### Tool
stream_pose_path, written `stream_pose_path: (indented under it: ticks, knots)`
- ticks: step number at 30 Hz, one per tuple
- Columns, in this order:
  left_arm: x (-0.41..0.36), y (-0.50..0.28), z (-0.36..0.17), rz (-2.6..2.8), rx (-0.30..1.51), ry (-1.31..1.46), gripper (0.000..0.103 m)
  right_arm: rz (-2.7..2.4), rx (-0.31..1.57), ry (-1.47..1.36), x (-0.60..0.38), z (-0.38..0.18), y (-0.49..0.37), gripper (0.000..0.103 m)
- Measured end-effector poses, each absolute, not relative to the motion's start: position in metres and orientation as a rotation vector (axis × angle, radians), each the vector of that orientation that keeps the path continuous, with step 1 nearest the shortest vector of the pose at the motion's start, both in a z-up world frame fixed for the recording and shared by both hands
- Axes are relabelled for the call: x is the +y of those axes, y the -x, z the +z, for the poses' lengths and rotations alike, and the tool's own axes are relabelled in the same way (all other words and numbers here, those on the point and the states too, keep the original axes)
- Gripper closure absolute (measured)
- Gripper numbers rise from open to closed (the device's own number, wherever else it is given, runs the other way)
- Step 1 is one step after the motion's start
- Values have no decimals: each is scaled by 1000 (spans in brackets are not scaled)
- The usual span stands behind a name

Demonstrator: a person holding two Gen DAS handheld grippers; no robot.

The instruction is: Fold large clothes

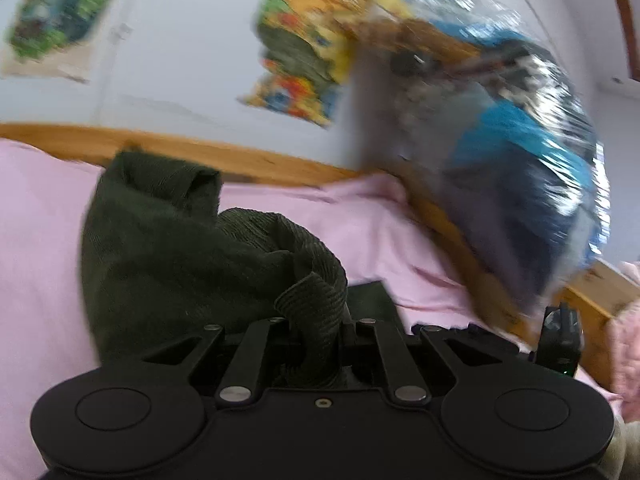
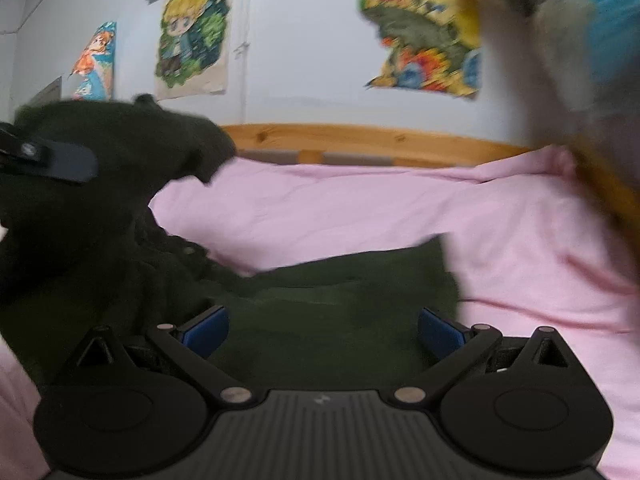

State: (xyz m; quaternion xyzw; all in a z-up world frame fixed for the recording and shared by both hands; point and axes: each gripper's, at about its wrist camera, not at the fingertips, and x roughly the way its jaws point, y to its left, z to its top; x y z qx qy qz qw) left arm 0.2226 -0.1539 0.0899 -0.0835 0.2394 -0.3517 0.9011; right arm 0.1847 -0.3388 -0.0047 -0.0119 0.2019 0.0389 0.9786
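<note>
A dark green knitted garment (image 1: 160, 248) lies on a pink bedsheet (image 1: 36, 248). In the left wrist view my left gripper (image 1: 320, 332) is shut on a ribbed edge of the garment (image 1: 316, 300), and the cloth hangs bunched in front of it. In the right wrist view my right gripper (image 2: 322, 330) is open, its blue pads (image 2: 206, 334) spread wide over a flat part of the garment (image 2: 320, 300). The left gripper's finger (image 2: 60, 162) shows at the far left of that view, with lifted cloth (image 2: 100, 152) around it.
A wooden bed frame (image 2: 360, 136) runs along the back under a pale wall with colourful posters (image 2: 192, 36). A blurred blue and clear plastic bag (image 1: 520, 160) stands at the right. The pink sheet (image 2: 400, 208) spreads to the right of the garment.
</note>
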Motion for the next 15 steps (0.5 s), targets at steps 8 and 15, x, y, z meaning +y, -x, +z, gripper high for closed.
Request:
stream_pose_path:
  ticks: [8,15]
  knots:
    - [-220,-246,32,-878,729,139,92,-73,346,-23,-412,-11,-127,0]
    - [-244,-220,15,-914,693,-18,92,211,335,-207,-443,27,-160,6]
